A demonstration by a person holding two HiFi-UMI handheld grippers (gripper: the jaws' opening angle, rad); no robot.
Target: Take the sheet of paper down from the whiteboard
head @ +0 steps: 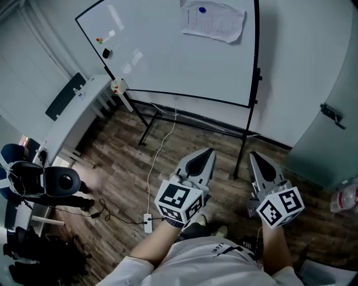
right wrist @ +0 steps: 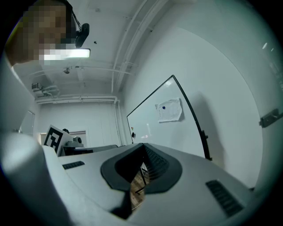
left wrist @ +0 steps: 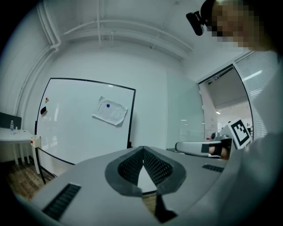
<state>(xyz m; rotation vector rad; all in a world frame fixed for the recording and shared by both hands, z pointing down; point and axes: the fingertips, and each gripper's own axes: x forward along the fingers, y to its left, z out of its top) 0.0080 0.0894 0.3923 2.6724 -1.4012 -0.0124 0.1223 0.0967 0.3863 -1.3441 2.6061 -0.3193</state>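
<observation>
The left gripper (head: 208, 152) and right gripper (head: 253, 156) both have their jaws pressed together on nothing, well apart from the whiteboard (head: 156, 56). The sheet of paper (head: 213, 21), white, wrinkled and faintly printed, hangs near the board's upper right corner under a blue magnet (head: 202, 10).

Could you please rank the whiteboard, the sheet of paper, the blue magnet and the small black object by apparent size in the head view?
1. whiteboard
2. sheet of paper
3. small black object and blue magnet: both tiny, too alike to rank
</observation>
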